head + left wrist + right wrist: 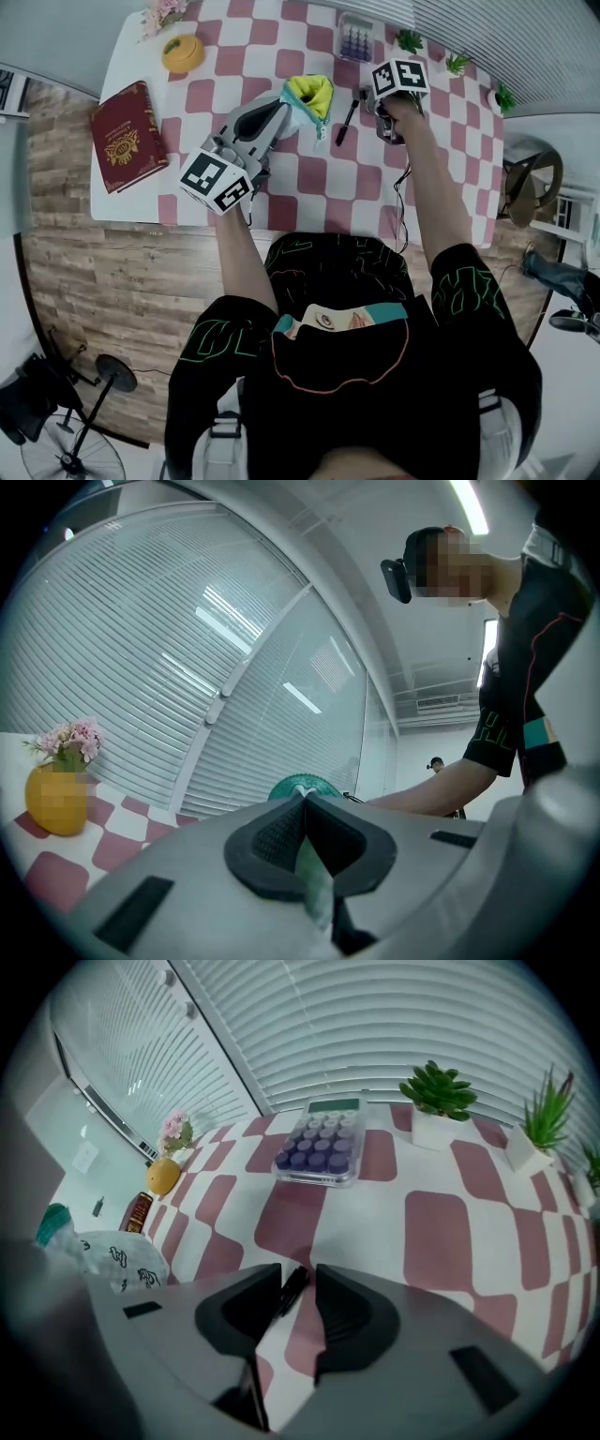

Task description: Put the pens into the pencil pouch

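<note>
A black pen (349, 116) is lying on the checked table (309, 183), just beside the right gripper (388, 127) and between it and the pencil pouch (309, 97). The right gripper's jaws are standing spread, the pen (290, 1292) showing in the gap between them, neither pad pressing on it. The left gripper (281, 114) is pinching the pouch's fabric (314, 878), jaws pressed together on it

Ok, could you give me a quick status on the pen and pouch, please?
Left gripper shut on pouch edge, mouth open. Right gripper open, jaws astride black pen on table, not gripping. Nothing between pen and pouch.
</note>
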`<state>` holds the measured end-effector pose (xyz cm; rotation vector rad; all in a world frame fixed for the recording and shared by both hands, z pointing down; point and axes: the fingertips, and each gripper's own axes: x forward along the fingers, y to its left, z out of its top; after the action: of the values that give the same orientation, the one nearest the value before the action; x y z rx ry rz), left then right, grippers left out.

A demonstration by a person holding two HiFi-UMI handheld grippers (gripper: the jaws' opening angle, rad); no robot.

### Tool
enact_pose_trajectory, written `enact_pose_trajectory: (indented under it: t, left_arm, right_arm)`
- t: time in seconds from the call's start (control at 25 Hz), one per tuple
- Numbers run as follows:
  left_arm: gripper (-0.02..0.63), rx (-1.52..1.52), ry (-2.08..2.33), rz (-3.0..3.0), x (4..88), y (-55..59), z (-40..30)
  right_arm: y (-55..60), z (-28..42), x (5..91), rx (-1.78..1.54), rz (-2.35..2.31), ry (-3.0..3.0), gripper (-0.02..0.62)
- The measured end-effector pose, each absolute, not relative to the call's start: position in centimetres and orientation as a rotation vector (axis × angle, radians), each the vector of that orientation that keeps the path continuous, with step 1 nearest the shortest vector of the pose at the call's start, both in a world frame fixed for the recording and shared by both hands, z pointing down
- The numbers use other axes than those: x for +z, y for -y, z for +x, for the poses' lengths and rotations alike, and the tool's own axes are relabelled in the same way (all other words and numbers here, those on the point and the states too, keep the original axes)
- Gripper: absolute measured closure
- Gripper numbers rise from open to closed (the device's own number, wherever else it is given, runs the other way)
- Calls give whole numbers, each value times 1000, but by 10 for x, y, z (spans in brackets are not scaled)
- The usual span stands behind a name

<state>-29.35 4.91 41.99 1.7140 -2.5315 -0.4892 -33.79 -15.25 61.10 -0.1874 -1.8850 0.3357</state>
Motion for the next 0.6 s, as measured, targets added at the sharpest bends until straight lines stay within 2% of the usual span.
enact_pose_trajectory:
  t: [0.28, 0.6]
  left_arm:
    - [609, -506, 2547, 1709, 416, -50, -296]
    - [609, -493, 2571, 1686, 414, -58, -291]
  right_arm:
    - [146, -340, 613, 198, -175, 1834, 497]
    - [145, -342, 610, 236, -188, 1880, 529]
